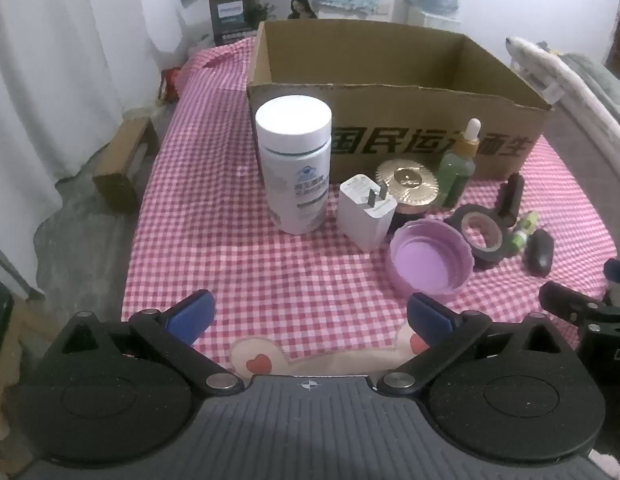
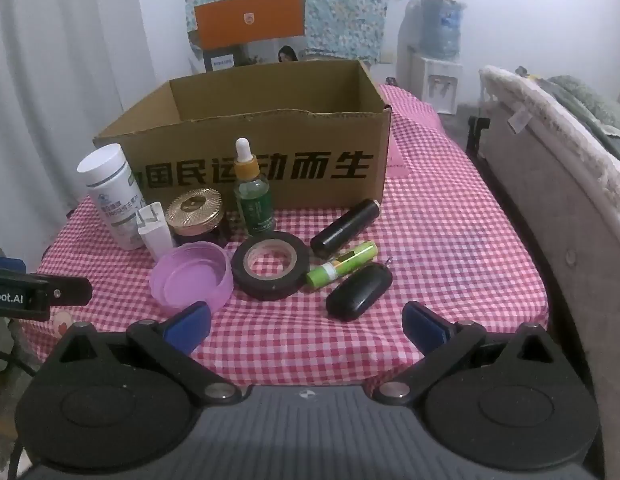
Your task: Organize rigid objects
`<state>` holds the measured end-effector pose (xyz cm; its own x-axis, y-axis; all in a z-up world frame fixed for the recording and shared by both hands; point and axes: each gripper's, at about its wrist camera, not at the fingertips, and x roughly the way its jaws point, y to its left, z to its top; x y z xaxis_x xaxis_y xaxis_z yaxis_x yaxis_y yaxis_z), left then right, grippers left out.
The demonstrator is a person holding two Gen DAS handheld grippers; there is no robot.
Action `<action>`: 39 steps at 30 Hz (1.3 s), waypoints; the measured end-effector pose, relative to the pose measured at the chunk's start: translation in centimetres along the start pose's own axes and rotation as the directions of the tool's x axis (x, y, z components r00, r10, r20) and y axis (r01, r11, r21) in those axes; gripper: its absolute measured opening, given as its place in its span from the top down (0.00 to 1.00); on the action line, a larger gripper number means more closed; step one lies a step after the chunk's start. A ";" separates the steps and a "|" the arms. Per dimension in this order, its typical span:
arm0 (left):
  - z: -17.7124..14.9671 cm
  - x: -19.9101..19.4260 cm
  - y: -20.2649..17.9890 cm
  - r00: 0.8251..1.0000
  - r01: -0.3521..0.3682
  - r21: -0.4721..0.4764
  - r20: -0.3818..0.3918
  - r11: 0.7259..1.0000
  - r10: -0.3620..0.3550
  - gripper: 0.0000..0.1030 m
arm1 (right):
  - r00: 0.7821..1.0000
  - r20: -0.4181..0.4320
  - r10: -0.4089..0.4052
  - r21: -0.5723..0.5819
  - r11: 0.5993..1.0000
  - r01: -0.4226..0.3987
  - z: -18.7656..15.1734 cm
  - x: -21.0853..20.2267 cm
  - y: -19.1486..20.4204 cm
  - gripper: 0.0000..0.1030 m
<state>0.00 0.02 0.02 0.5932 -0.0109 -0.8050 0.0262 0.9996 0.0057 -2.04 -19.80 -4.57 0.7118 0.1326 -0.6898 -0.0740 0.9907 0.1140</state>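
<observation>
Grippers, left (image 1: pixel 310 320) and right (image 2: pixel 305 322), hung released and empty while we judged the tape (image 2: pixel 271 265), lying flat between lid (image 2: pixel 191 278) and battery (image 2: pixel 342 267) before the box (image 2: pixel 269 160), light, stiff, best pinched across its rim.

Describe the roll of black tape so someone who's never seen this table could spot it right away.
Start at the cardboard box on the checked cloth. In front lies the black tape roll, flat, between a purple lid and green tube. It alone is a ring.
</observation>
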 end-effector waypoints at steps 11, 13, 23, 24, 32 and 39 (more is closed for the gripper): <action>-0.1 0.3 0.1 1.000 -0.003 -0.009 -0.006 1.000 0.003 0.00 | 1.000 0.011 -0.004 -0.019 1.000 0.004 0.4 0.1 0.4 0.00; -0.1 0.3 0.2 1.000 -0.005 -0.011 -0.007 1.000 0.005 0.00 | 1.000 0.008 0.000 -0.018 1.000 0.000 0.5 0.1 0.3 0.00; 0.0 0.6 0.3 1.000 -0.010 -0.016 -0.015 1.000 0.010 0.00 | 1.000 -0.002 0.008 -0.022 1.000 -0.008 0.6 0.3 0.3 0.00; -0.1 0.6 0.3 1.000 -0.010 -0.016 -0.016 1.000 0.010 0.00 | 1.000 -0.003 0.007 -0.022 1.000 -0.007 0.6 0.3 0.4 0.00; -0.1 0.6 0.5 1.000 -0.011 -0.018 -0.015 1.000 0.011 0.00 | 1.000 -0.003 0.008 -0.024 1.000 -0.008 0.6 0.4 0.4 0.00; -0.1 0.6 0.6 1.000 -0.015 -0.015 -0.016 1.000 0.014 0.00 | 1.000 0.003 0.002 -0.030 1.000 -0.002 0.8 0.3 0.4 0.00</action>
<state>0.30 0.59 -0.46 0.5802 0.0037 -0.8145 0.0055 0.9999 0.0085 -1.31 -19.38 -4.16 0.7134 0.1349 -0.6877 -0.0963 0.9909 0.0945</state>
